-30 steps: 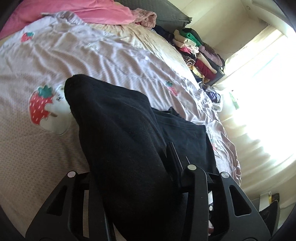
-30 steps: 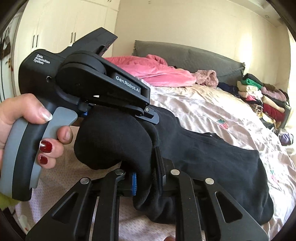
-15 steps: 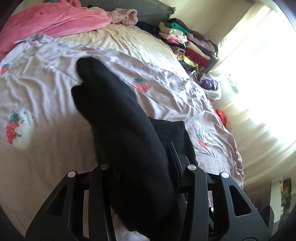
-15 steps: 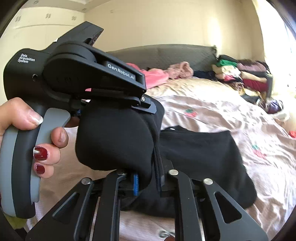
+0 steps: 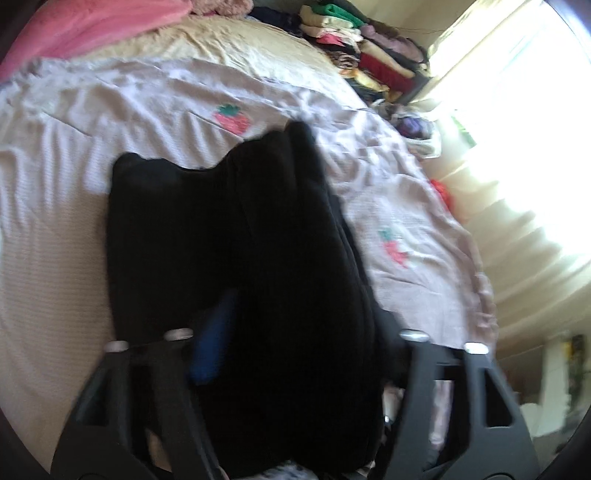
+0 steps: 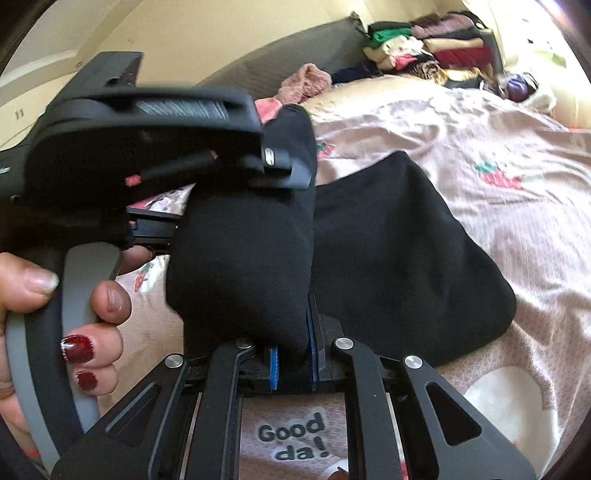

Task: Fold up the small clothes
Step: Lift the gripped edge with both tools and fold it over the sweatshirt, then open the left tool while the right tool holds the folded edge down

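A black garment [image 5: 221, 221] lies partly folded on the strawberry-print bedspread [image 5: 110, 110]. In the left wrist view a thick fold of it runs between the fingers of my left gripper [image 5: 303, 317]. Those jaws are opening and stand wide, and one blue pad [image 5: 214, 332] shows bare beside the cloth. In the right wrist view my right gripper [image 6: 293, 343] is shut on a bunched fold of the black garment [image 6: 388, 258], its blue pads pressing the cloth. A hand [image 6: 103, 295] grips the left gripper's handle just left of that fold.
A stack of folded clothes [image 5: 369, 48] sits at the bed's far corner by a bright window. A pink blanket [image 5: 92, 26] and a grey headboard [image 6: 295, 48] are at the far end. The bedspread [image 6: 517, 221] stretches to the right.
The left jaws have spread wide and let go of the black fold they pinched. Both hands have carried the fold sideways across the bed. The right gripper has rolled and still grips the cloth.
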`<state>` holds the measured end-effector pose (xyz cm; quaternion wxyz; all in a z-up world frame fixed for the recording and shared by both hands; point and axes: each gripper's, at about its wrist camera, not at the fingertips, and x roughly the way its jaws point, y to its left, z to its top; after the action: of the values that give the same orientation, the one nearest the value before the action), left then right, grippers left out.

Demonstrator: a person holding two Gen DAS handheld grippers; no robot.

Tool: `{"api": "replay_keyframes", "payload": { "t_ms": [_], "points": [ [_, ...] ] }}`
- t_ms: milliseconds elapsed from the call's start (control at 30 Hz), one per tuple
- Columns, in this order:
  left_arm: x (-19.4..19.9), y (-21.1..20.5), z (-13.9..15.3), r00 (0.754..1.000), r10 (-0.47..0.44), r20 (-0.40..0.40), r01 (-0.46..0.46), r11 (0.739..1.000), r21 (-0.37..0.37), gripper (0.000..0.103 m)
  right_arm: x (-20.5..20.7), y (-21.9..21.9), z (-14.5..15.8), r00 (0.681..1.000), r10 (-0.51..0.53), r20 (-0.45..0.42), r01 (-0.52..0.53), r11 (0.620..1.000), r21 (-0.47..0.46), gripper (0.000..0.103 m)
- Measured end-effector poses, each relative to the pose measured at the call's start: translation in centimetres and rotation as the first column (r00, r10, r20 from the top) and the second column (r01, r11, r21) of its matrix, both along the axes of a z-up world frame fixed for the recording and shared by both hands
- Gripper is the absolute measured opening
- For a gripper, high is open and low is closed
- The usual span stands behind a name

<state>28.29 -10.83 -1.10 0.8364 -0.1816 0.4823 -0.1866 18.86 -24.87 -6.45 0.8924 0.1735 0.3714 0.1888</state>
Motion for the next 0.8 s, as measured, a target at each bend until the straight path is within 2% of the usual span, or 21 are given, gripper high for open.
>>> {"api": "replay_keyframes", "payload": {
  "t_ms": [33,100,167,233,333,467,500,567,633,667,800],
  "points": [
    [-0.3,0.4,0.5,1.0,0.008,0.017,-0.007,0.999,-0.038,0.081,0.0,-0.4,-0.2,1.0,-0.013,-0.015,0.014,1.0,0.016,0.013],
    [-1.1,1.6,2.0,0.997,0.033,0.076,-0.026,0.996,-0.09,0.081,0.2,-1.8,-1.0,0.996,-0.062,-0.071,0.068,0.995,0.077,0.02],
    [-1.7,2.5,2.8,0.992,0.06,0.106,-0.051,0.994,-0.092,0.081,0.2,-3.6,-2.0,0.985,-0.093,-0.143,0.118,0.976,0.181,0.021],
    [-2.2,3.9,3.0,0.988,0.092,0.12,-0.085,0.994,-0.068,0.081,-0.4,-4.5,-2.3,0.98,-0.099,-0.173,0.139,0.962,0.235,0.021],
    [-3.0,5.6,2.2,0.985,0.127,0.121,-0.128,0.992,0.007,0.081,-1.0,-4.8,-1.4,0.982,-0.111,-0.152,0.143,0.964,0.223,0.027],
    [-3.7,6.4,0.1,0.984,0.141,0.108,-0.15,0.985,0.084,0.081,-1.1,-4.5,0.1,0.989,-0.103,-0.102,0.119,0.978,0.172,0.042],
    [-3.9,6.3,-0.4,0.985,0.138,0.104,-0.149,0.983,0.105,0.081,0.4,-5.3,0.3,0.991,-0.096,-0.097,0.111,0.979,0.168,0.048],
    [-4.1,6.1,-1.4,0.987,0.129,0.096,-0.141,0.981,0.134,0.081,0.5,-5.8,0.6,0.994,-0.069,-0.085,0.083,0.981,0.178,0.06],
    [-4.4,5.7,-2.2,0.99,0.106,0.09,-0.119,0.982,0.146,0.081,1.3,-6.3,1.0,0.995,-0.047,-0.084,0.062,0.978,0.197,0.065],
    [-4.4,5.4,-2.4,0.991,0.095,0.09,-0.108,0.982,0.155,0.081,1.7,-6.3,1.2,0.996,-0.023,-0.087,0.041,0.979,0.201,0.071],
    [-4.8,4.4,-3.1,0.993,0.05,0.108,-0.07,0.978,0.195,0.081,3.9,-6.3,1.5,0.989,0.033,-0.143,-0.001,0.976,0.219,0.075]
  ]
}}
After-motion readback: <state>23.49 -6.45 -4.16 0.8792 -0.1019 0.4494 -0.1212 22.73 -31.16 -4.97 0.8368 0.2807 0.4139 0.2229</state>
